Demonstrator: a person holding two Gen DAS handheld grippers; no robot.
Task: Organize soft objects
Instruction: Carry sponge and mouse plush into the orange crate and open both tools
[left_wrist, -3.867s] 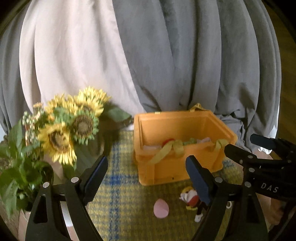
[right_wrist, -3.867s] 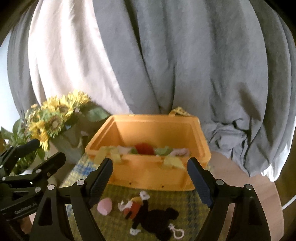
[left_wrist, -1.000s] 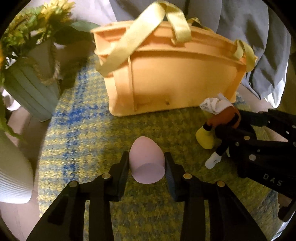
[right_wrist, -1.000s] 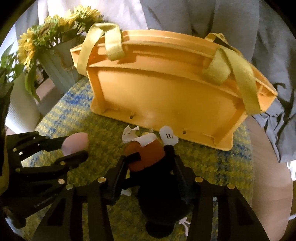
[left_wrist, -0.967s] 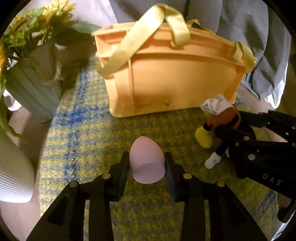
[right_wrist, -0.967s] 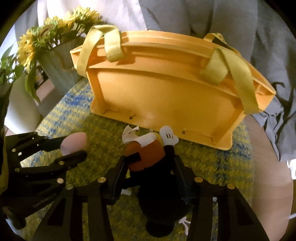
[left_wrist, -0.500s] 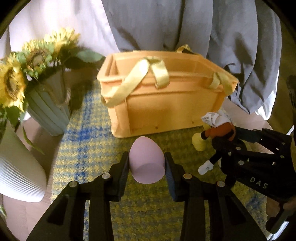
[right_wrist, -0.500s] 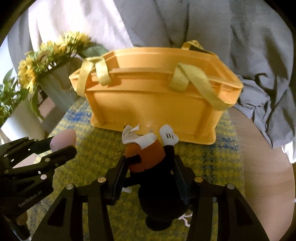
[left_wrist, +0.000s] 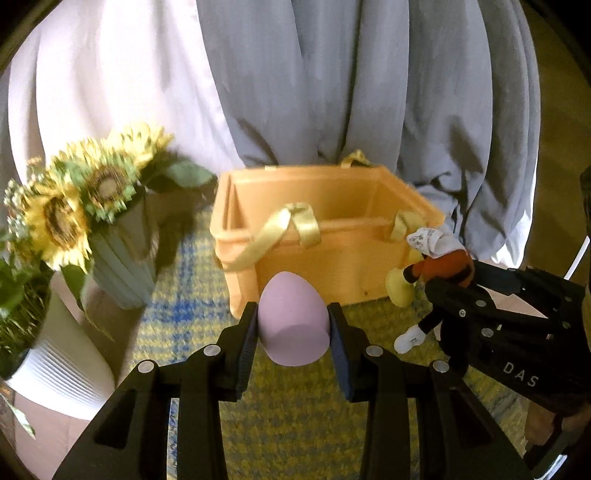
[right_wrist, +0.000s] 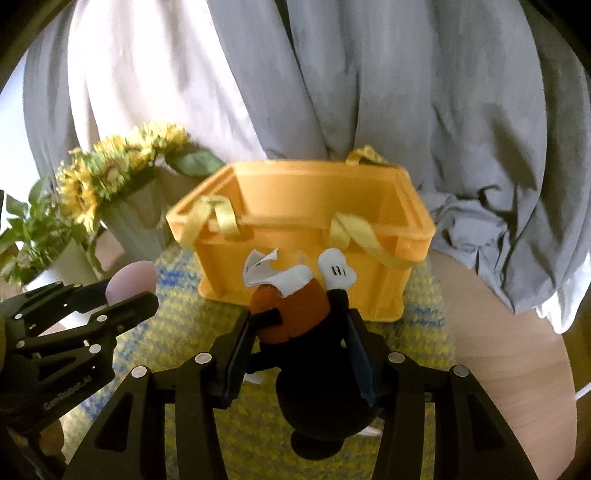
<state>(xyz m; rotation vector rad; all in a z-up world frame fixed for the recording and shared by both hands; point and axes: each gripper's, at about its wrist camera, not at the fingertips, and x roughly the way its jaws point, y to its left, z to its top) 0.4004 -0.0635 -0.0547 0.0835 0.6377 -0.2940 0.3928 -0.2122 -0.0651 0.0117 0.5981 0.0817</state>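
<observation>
Pink egg-shaped sponge (left_wrist: 293, 325) pinched between the pads of the left gripper (left_wrist: 293, 347), clear of the mat, in front of the orange crate (left_wrist: 369, 266). Plush mouse toy (right_wrist: 306, 332), red shorts and white gloves, clamped at the body by the right gripper (right_wrist: 301, 354); head hangs down toward the camera, legs point at the crate. Both grips look firm, pads pressing into soft material.

Step in hand, as judged: carry phase. Both soft items are held off the yellow-and-blue woven mat (left_wrist: 192, 314) and face the crate's near wall. The crate's opening shows, but its contents are hidden behind the rim from here.

Next move calls for height enough to clear the near rim and the yellow fabric handles (left_wrist: 291, 229) draped over it, then a forward reach and release inside. The two grippers sit just beside each other, so the drops may need staggering. The sunflower vase (left_wrist: 125, 266) stands left of the crate, near the left gripper's path.

Writing: "DAS" in white on the right gripper's body, seen from the left wrist. Lettering on the left gripper's body in the right wrist view is too blurred to read. A white tag on the toy carries print, illegible.
</observation>
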